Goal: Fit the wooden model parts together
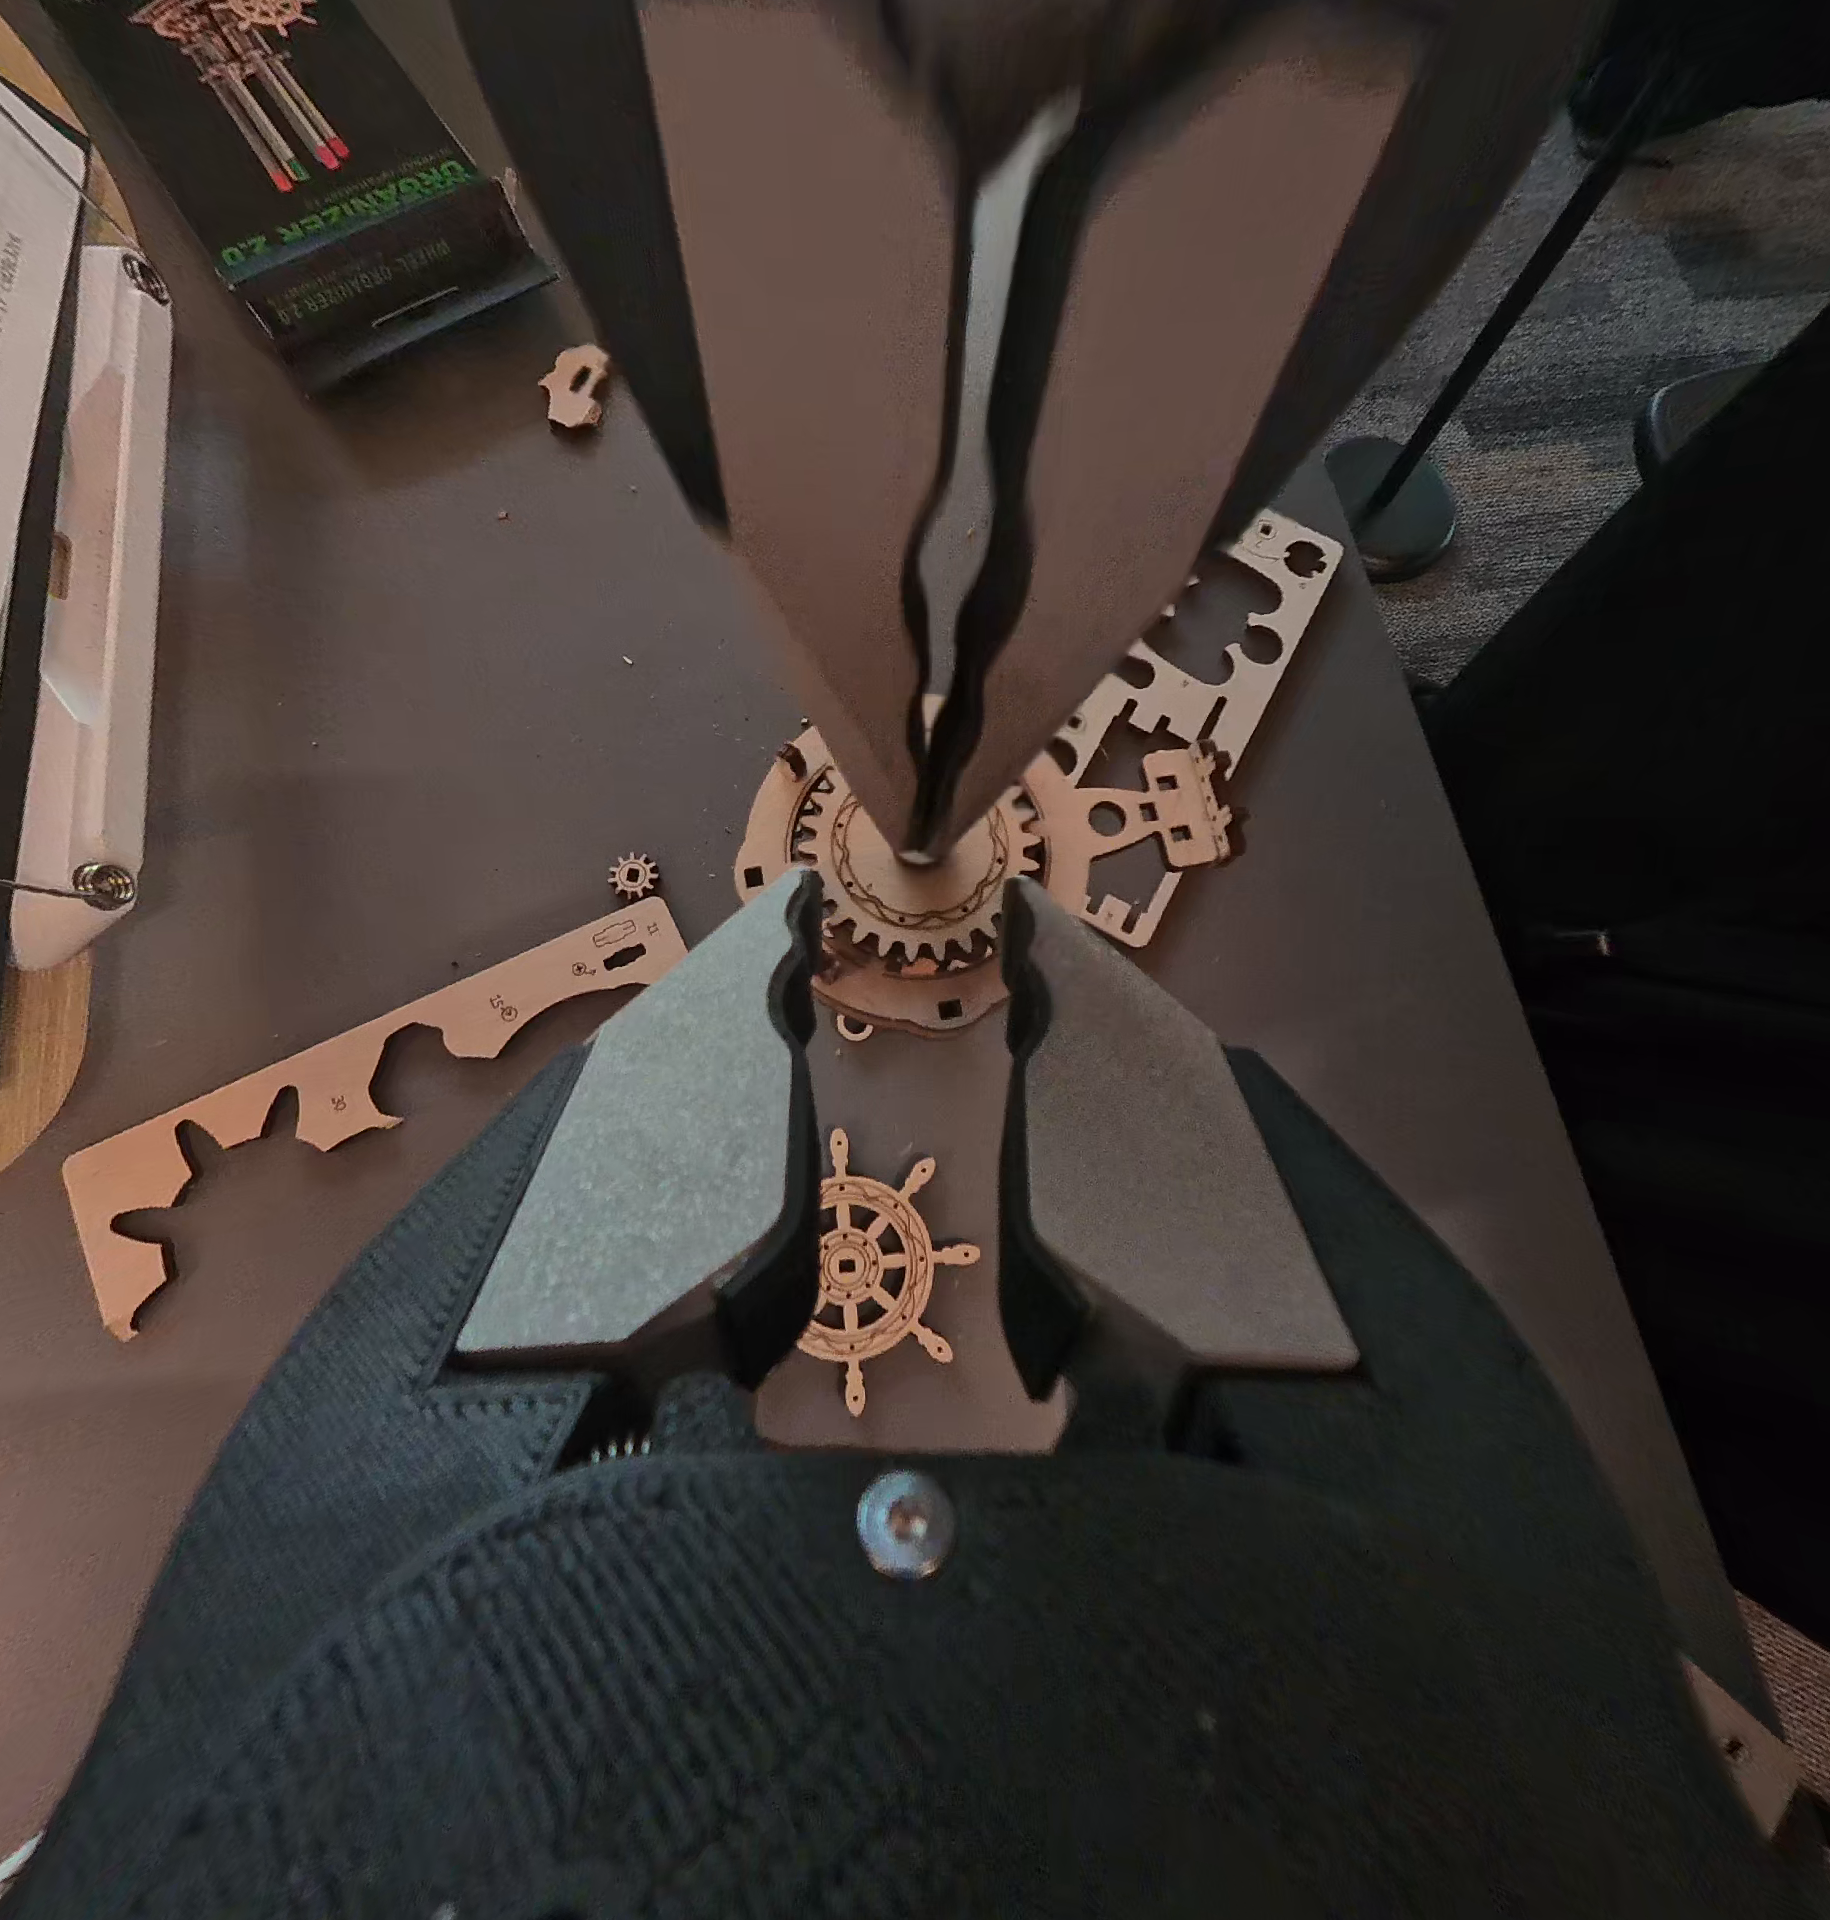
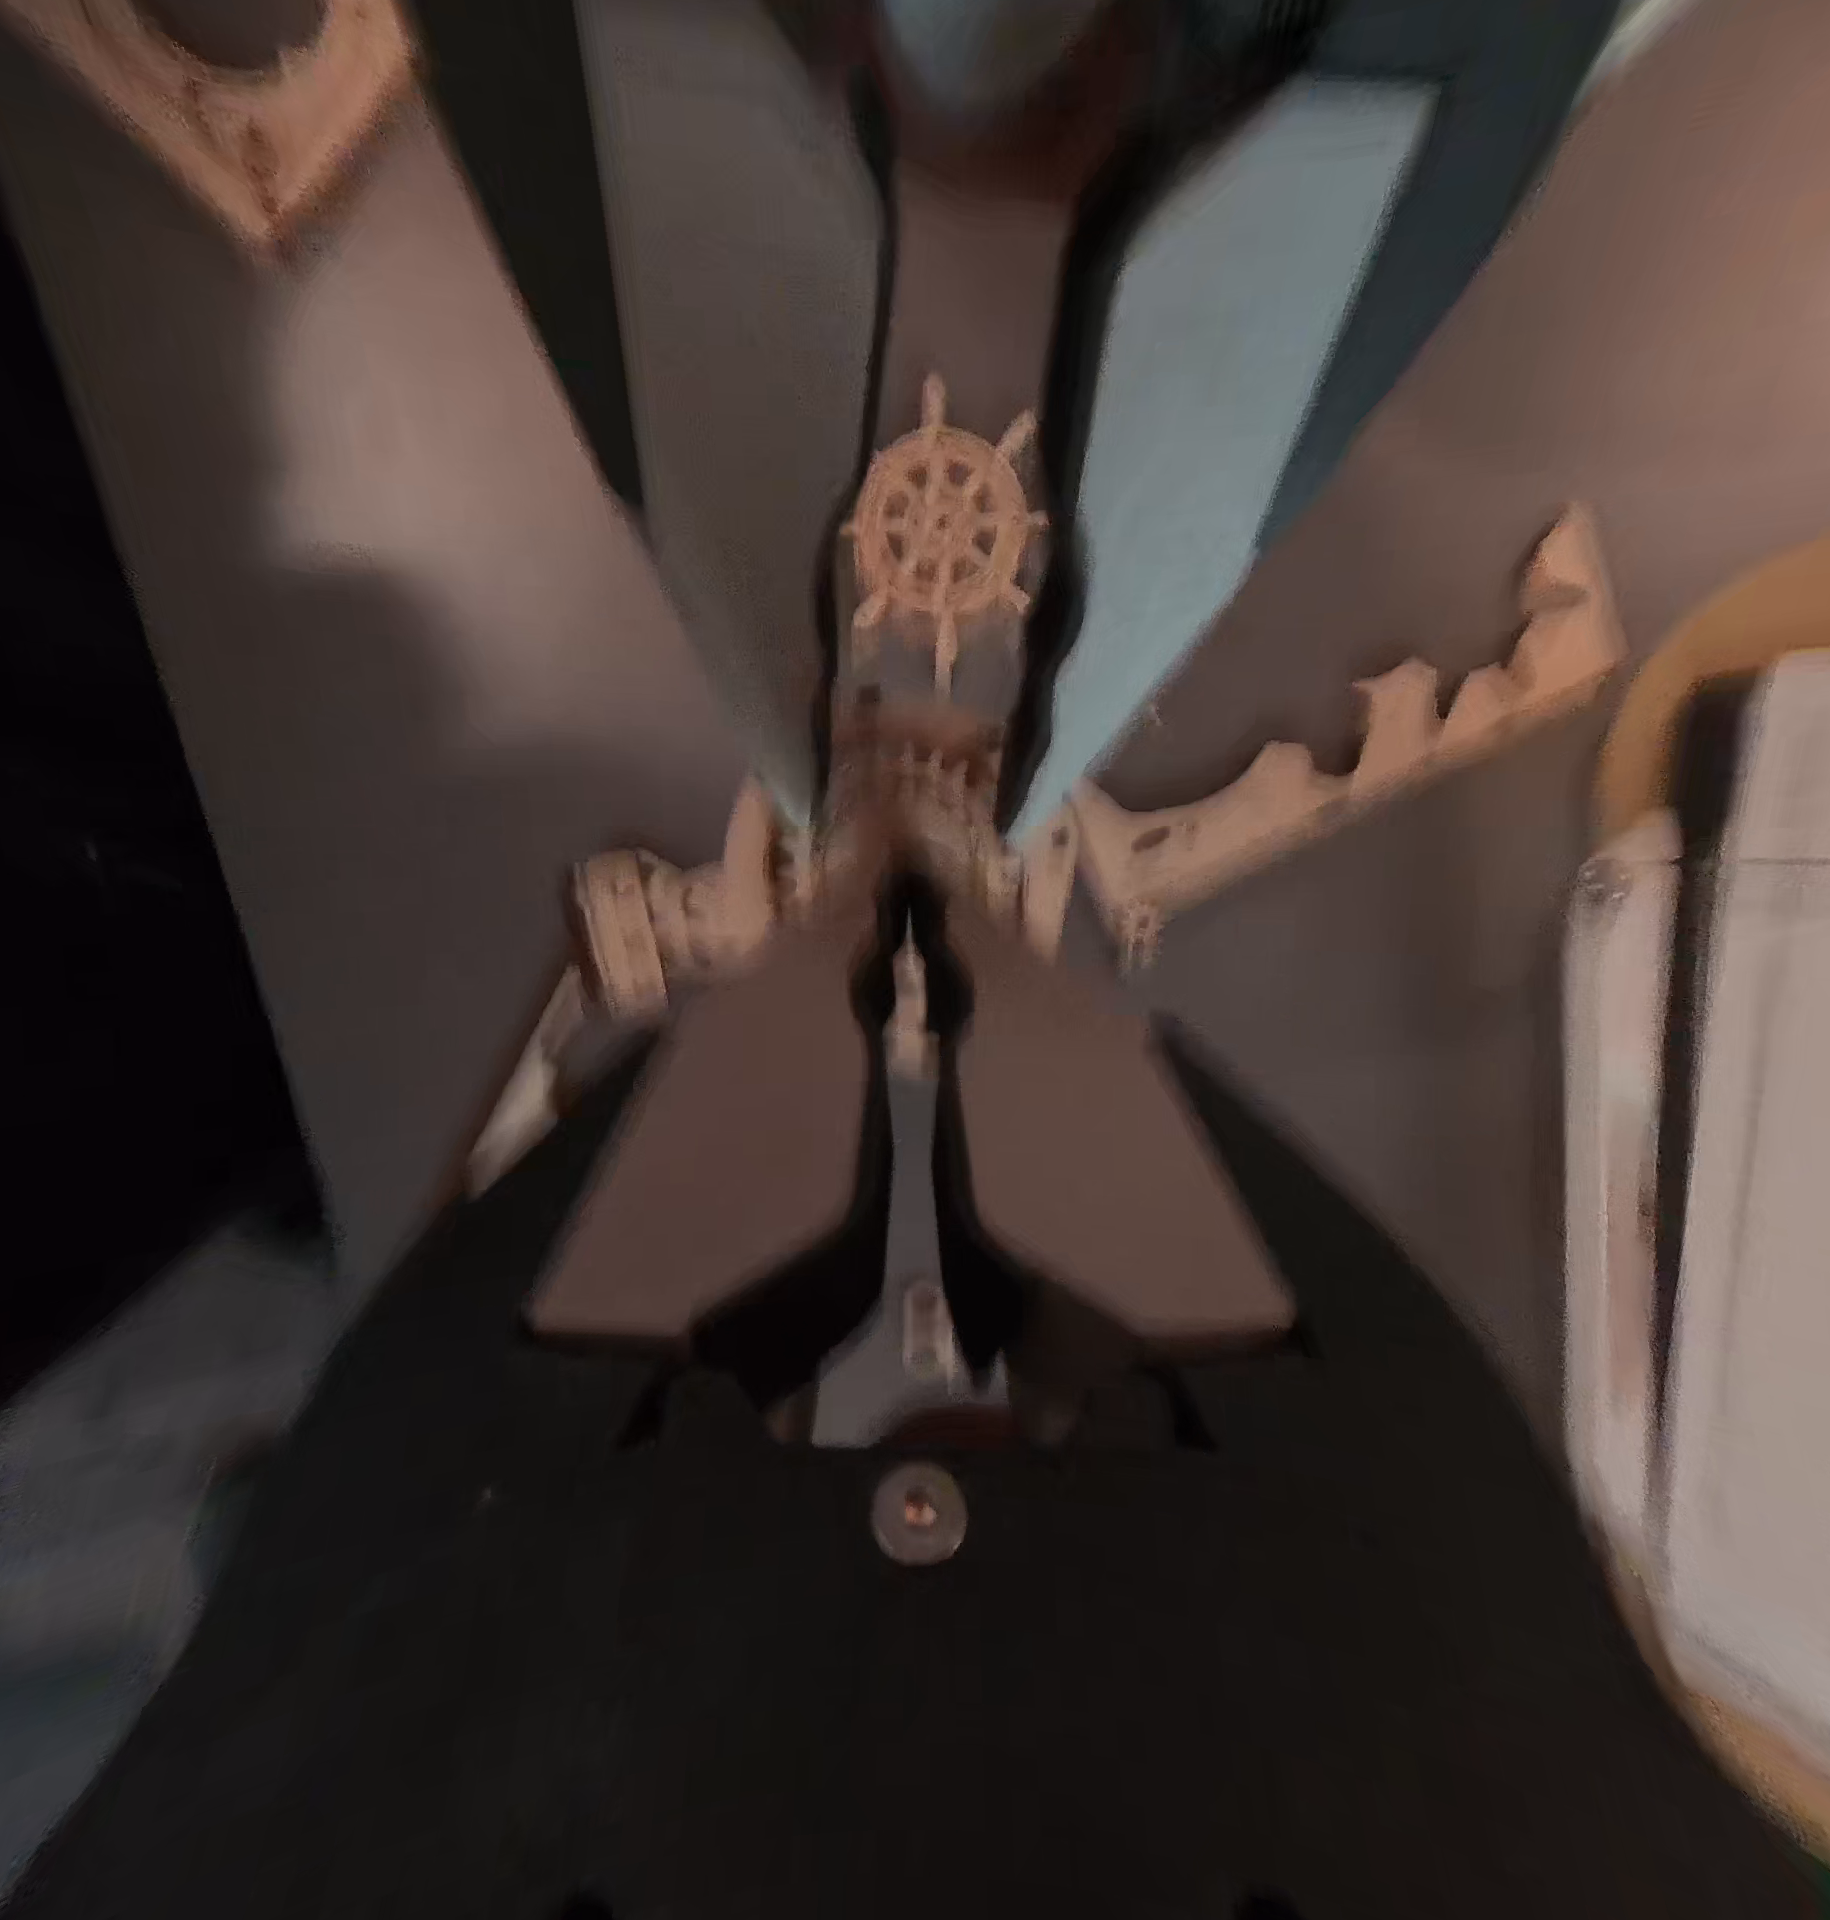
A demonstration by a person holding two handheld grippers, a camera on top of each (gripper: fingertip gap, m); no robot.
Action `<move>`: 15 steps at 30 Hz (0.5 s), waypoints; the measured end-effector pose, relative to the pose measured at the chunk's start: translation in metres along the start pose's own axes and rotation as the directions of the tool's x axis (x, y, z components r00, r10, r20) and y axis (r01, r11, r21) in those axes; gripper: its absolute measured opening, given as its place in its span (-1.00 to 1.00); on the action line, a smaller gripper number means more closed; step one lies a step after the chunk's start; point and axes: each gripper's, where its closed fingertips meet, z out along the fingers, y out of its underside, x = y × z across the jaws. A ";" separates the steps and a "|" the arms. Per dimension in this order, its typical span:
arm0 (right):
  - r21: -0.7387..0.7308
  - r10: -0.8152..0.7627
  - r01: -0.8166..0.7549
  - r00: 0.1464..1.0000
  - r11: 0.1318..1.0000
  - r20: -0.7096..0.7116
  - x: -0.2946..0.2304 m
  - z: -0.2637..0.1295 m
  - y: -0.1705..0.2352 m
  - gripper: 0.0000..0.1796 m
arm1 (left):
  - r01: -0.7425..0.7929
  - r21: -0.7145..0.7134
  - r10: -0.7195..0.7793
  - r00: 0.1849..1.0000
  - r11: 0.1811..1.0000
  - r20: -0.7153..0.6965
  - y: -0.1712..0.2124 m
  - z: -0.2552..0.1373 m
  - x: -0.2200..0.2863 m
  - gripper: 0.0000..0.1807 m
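A round wooden gear assembly (image 1: pixel 916 925) lies on the dark table (image 1: pixel 423 675). My left gripper (image 1: pixel 911 914) is open, with a fingertip on each side of the assembly's near edge. A wooden ship's wheel (image 1: pixel 875 1262) lies flat on the table between its fingers. My right gripper (image 1: pixel 919 847) comes in from the far side, shut on a thin pale wooden peg, tips at the gear's centre. The right wrist view is blurred. It shows the right gripper (image 2: pixel 906 914) closed on the peg (image 2: pixel 909 1023), the ship's wheel (image 2: pixel 942 530) beyond, and the open left gripper (image 2: pixel 906 821) opposite.
Wooden offcut sheets lie to the left (image 1: pixel 371 1091) and behind the assembly (image 1: pixel 1181 707). A small gear (image 1: pixel 632 875) and a loose piece (image 1: pixel 578 387) lie on the table. A dark kit box (image 1: pixel 319 177) and white boxes (image 1: pixel 90 623) are at the far left. The table edge (image 1: pixel 1410 727) is on the right.
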 end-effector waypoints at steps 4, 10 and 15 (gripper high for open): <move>0.042 0.017 -0.016 1.000 0.999 -0.009 0.003 -0.014 -0.004 -1.00 | -0.005 0.000 0.005 1.000 1.000 0.002 0.000 0.000 0.000 -0.65; -0.016 0.028 -0.028 1.000 0.999 0.009 0.000 -0.004 0.011 -0.97 | -0.004 -0.002 0.004 1.000 1.000 0.002 0.000 0.001 0.000 -0.65; 0.029 0.018 -0.018 1.000 0.999 -0.016 0.002 -0.014 0.003 -1.00 | -0.005 -0.001 0.005 1.000 1.000 0.002 -0.001 0.001 0.000 -0.65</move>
